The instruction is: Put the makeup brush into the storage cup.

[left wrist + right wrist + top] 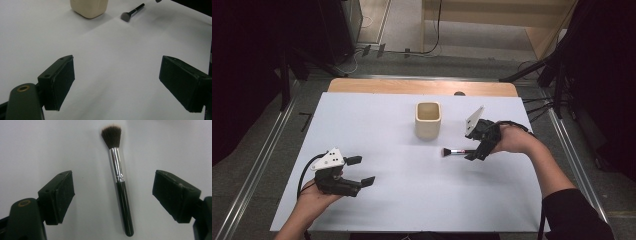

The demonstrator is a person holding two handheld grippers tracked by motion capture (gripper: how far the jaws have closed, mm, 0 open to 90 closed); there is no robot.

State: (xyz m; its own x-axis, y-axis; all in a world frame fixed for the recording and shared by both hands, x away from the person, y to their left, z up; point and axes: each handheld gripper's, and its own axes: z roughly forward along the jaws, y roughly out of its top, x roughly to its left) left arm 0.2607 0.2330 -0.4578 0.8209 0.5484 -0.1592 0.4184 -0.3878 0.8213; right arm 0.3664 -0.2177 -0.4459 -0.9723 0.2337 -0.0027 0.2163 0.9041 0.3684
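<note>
brush lined up between the right jaws, cup waiting

taking the cream cup [428, 120] as the landmark: the left gripper [361, 171] sits well apart from it, down toward the person's near-left side of the white table [377, 115], its jaws spread wide over bare surface and holding nothing. the cup stands upright, and what can be seen of its inside looks empty, though its floor is hidden. just to the cup's right and a little nearer the person lies the makeup brush [457, 151], flat on the table, bristles pointing toward the cup side, handle running away to the right. the right gripper [472, 145] hovers at that handle end, by far the nearer hand. in the right gripper view the brush [120, 187] lies straight down the middle between the parted jaws, its long axis along the gripper's reach, handle nearest, neither jaw touching it. closing on the handle looks like the next step.
</note>
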